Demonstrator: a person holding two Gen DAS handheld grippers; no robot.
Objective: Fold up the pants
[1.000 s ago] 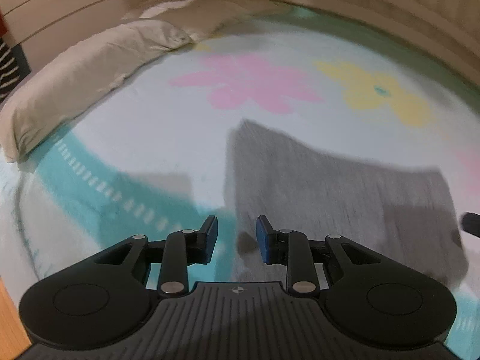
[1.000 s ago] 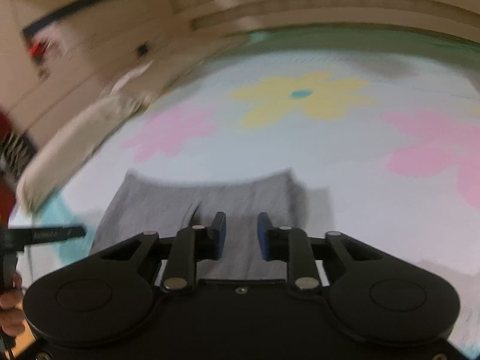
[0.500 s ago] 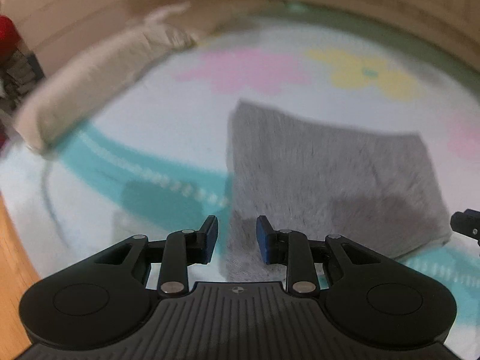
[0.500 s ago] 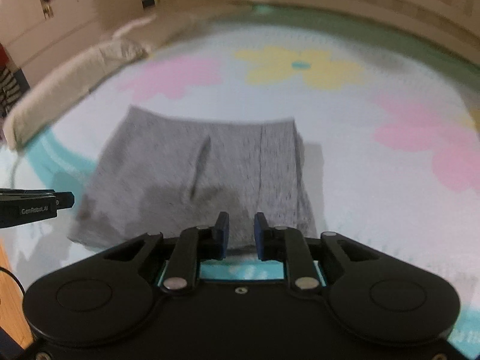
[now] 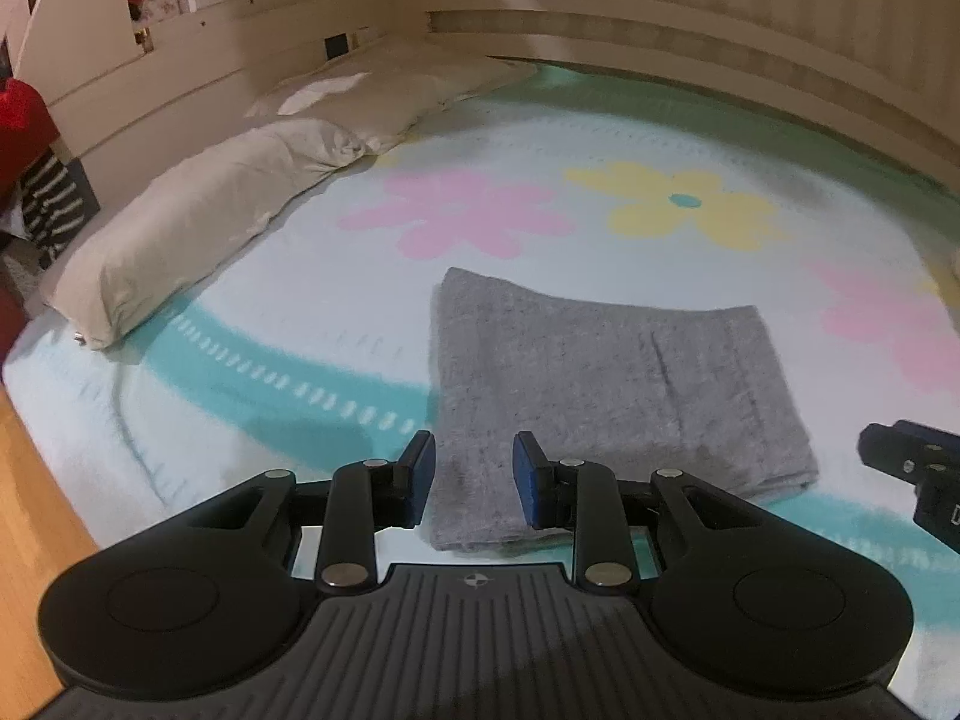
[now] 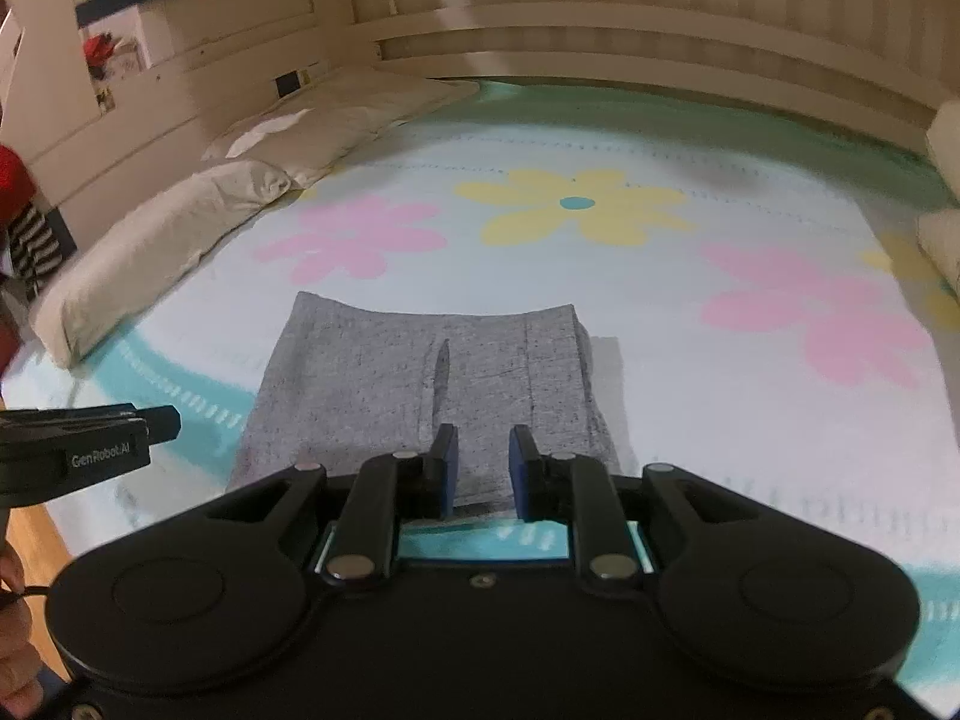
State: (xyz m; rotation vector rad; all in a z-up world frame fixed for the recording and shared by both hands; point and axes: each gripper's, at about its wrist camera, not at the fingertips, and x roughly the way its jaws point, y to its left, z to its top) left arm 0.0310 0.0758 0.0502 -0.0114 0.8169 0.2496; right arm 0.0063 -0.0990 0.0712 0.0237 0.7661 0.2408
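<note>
The grey pants (image 5: 606, 384) lie folded into a flat rectangle on the flowered bed cover; they also show in the right wrist view (image 6: 420, 384). My left gripper (image 5: 473, 474) is open and empty, held above the near left corner of the pants. My right gripper (image 6: 483, 468) is open and empty, held above the near edge of the pants. Neither gripper touches the cloth. The right gripper's tip shows at the right edge of the left wrist view (image 5: 912, 462), and the left gripper shows at the left edge of the right wrist view (image 6: 90, 450).
Beige pillows (image 5: 240, 204) line the left side of the bed (image 5: 300, 300) and appear again in the right wrist view (image 6: 198, 222). A wooden headboard wall (image 5: 660, 42) runs along the back. The wooden floor (image 5: 36, 480) lies past the bed's left edge.
Both grippers have pulled back and risen away from the pants, so the whole folded rectangle is now in view. The pants lie still.
</note>
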